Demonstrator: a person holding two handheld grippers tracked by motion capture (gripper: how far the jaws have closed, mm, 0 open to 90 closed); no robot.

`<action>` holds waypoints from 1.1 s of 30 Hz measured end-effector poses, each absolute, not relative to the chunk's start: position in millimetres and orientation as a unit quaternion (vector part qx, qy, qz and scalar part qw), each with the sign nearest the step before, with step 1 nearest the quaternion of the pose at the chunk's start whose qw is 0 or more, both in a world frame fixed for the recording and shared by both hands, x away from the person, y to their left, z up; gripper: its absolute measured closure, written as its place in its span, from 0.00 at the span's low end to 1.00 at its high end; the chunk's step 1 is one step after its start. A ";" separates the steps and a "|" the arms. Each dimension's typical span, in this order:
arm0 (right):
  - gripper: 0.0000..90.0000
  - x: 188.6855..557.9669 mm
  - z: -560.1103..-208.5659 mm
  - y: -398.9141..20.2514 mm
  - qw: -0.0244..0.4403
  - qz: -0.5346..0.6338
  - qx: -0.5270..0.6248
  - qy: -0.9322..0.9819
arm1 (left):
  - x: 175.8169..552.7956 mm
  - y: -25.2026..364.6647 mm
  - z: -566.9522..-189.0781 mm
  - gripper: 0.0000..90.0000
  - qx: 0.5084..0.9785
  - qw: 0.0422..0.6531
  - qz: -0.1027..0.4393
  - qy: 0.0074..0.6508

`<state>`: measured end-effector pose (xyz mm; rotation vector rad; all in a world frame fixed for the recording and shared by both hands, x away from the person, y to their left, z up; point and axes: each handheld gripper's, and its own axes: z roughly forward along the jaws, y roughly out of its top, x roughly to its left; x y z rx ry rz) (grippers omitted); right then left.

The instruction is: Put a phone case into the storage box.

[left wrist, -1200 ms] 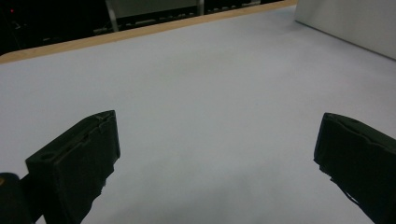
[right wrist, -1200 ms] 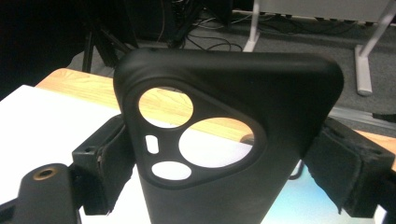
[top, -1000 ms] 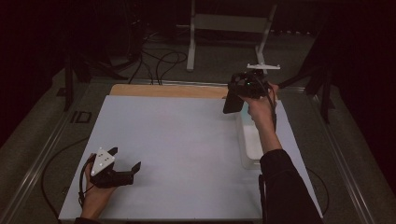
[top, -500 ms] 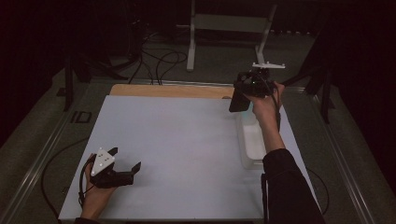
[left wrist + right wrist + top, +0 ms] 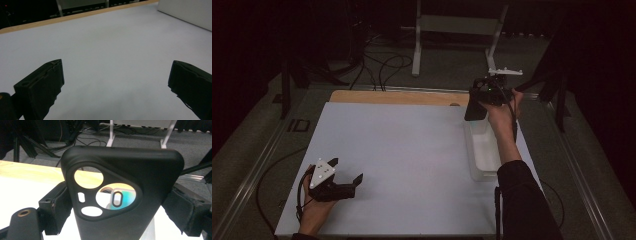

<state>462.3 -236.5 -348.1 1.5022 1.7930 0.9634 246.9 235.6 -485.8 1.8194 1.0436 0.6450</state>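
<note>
Above the white tray (image 5: 484, 150), the right gripper (image 5: 476, 107) jaws clamp a black phone case (image 5: 122, 192); the left gripper (image 5: 348, 184) jaws gape empty.

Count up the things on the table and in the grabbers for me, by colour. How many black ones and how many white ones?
Black: 1, the phone case held by the right gripper
White: 1, the tray on the table
Total: 2
The left gripper holds nothing.

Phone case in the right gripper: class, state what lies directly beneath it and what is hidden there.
The phone case, clamped by the right gripper, hangs over the white tray's far end. The case and hand cover that end's inside.
</note>
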 end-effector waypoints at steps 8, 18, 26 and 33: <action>0.16 462.3 -349.6 -242.7 0.308 0.360 0.573 0.669 | 246.8 235.7 -485.8 0.01 0.738 0.456 0.261 0.423; 0.16 462.9 -358.2 -247.1 0.318 0.340 0.580 0.669 | 246.9 234.9 -486.1 0.01 0.739 0.455 0.261 0.423; 0.16 465.6 -371.5 -247.0 0.314 0.330 0.588 0.669 | 246.8 235.3 -485.9 0.01 0.738 0.456 0.261 0.422; 0.15 467.5 -384.4 -245.7 0.310 0.319 0.593 0.672 | 246.8 235.4 -485.9 0.01 0.738 0.456 0.261 0.423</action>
